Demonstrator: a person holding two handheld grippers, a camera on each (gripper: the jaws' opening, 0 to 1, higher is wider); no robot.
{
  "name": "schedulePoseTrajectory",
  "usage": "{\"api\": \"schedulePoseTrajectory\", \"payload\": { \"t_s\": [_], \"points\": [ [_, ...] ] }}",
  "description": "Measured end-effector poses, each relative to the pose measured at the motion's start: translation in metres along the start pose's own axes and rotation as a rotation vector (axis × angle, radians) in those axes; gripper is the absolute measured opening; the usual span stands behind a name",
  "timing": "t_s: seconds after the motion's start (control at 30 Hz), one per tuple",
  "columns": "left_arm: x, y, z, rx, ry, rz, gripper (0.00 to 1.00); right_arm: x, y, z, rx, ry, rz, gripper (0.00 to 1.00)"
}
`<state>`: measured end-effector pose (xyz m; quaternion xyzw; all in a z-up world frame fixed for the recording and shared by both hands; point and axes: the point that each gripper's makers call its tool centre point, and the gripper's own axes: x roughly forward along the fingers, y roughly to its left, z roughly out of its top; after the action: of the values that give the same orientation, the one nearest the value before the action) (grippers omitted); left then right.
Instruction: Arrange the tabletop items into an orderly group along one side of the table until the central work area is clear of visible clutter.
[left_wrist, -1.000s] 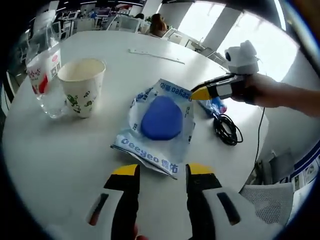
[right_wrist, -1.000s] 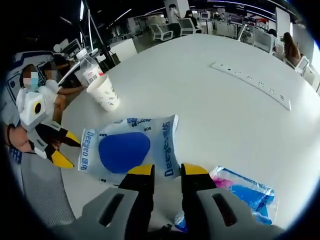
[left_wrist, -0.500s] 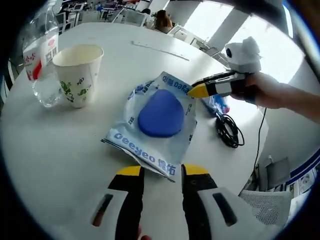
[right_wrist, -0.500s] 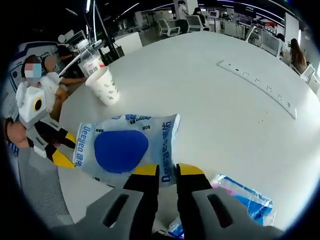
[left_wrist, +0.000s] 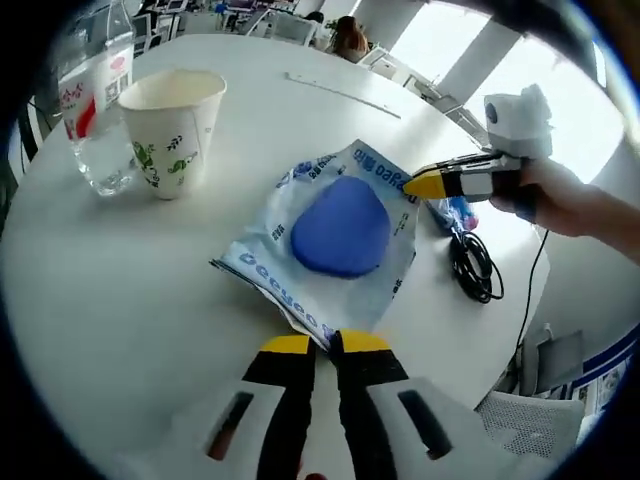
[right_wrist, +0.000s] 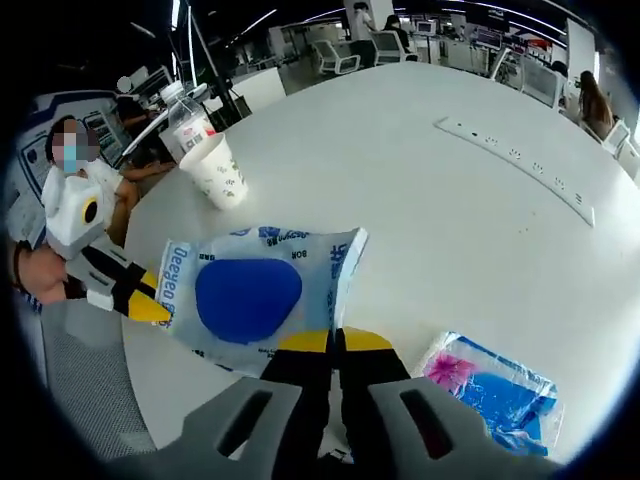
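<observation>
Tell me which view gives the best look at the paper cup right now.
The left gripper view: the paper cup stands large and upright there, its open rim and green print clear, beside the water bottle. In the right gripper view the cup is small and far off, in front of the bottle.

Both grippers have closed since a second ago: left gripper (left_wrist: 318, 345) now pinches the near edge of the wipes pack (left_wrist: 335, 235); right gripper (right_wrist: 335, 341) pinches the opposite edge.

Pale-blue packet (left_wrist: 340, 240) with blue oval, green-patterned cup (left_wrist: 172, 130)
</observation>
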<state>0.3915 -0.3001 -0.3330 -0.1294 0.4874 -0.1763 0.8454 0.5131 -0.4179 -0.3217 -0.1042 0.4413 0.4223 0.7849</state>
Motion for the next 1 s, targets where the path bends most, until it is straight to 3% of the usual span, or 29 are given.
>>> {"api": "schedulePoseTrajectory", "payload": {
  "t_s": [0.57,1.0],
  "points": [
    [-0.004,0.009,0.023,0.024,-0.038,0.022,0.0,-0.025,0.008,-0.007,0.053,-0.045,-0.017,0.0],
    [-0.002,0.017,0.05,0.002,-0.099,-0.012,0.0,-0.04,0.009,-0.013,0.129,-0.079,-0.038,0.0]
  ]
}}
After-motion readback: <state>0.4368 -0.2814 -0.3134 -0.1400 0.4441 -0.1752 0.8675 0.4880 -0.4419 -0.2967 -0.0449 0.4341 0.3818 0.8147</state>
